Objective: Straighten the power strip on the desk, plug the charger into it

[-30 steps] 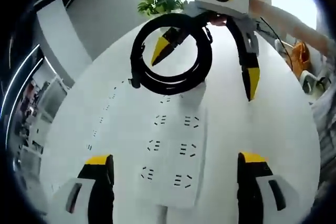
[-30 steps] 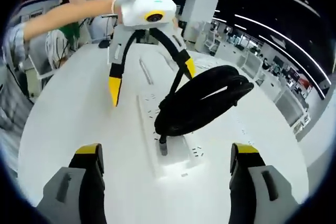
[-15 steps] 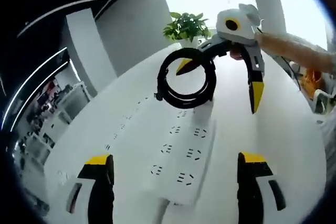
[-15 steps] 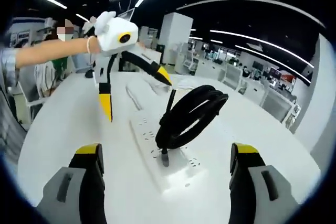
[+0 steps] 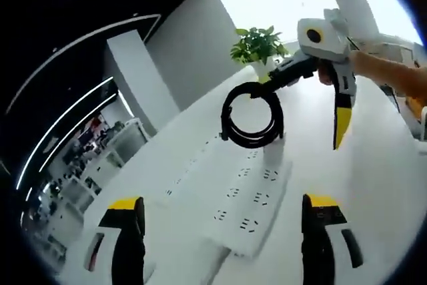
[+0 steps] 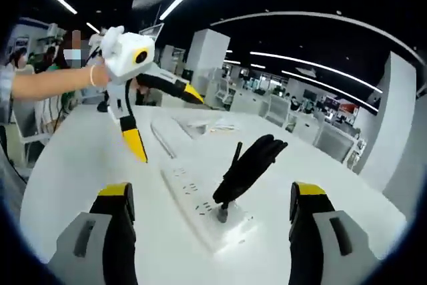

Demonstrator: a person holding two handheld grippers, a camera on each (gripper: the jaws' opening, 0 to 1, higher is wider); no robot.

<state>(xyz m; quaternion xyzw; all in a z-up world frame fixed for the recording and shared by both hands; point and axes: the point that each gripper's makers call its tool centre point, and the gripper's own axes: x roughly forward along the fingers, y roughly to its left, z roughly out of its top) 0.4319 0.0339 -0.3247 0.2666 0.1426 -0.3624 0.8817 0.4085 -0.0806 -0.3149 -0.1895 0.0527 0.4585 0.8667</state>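
Left gripper view: the left tongs [image 5: 223, 231] stand spread wide with nothing between the yellow-tipped jaws, held above the white worktop [image 5: 373, 185]. Between and just beyond the jaws lies the white power strip [image 5: 250, 201], its near end between the two tips and its rows of sockets running away from the tongs. At its far end a black cable coil [image 5: 252, 115] stands on edge, a round loop facing the camera. Beyond and right of the coil the right tongs [image 5: 313, 101] come in, held by a person's hand [image 5: 327, 75], jaws spread; one jaw reaches to the top of the coil, though whether it touches is unclear, and the other points down toward the worktop, clear of everything. A potted plant [image 5: 257, 43] sits behind the coil at the worktop's far edge. Right gripper view: the left tongs [image 6: 163, 121] show ahead and left, jaws spread and empty. The right tongs [image 6: 212, 228] are spread wide and empty. The power strip [image 6: 200, 201] runs between the jaws, away and to the left; the cable coil [image 6: 250, 165] rises edge-on from its near end, where a black plug [image 6: 222, 213] sits in the strip.
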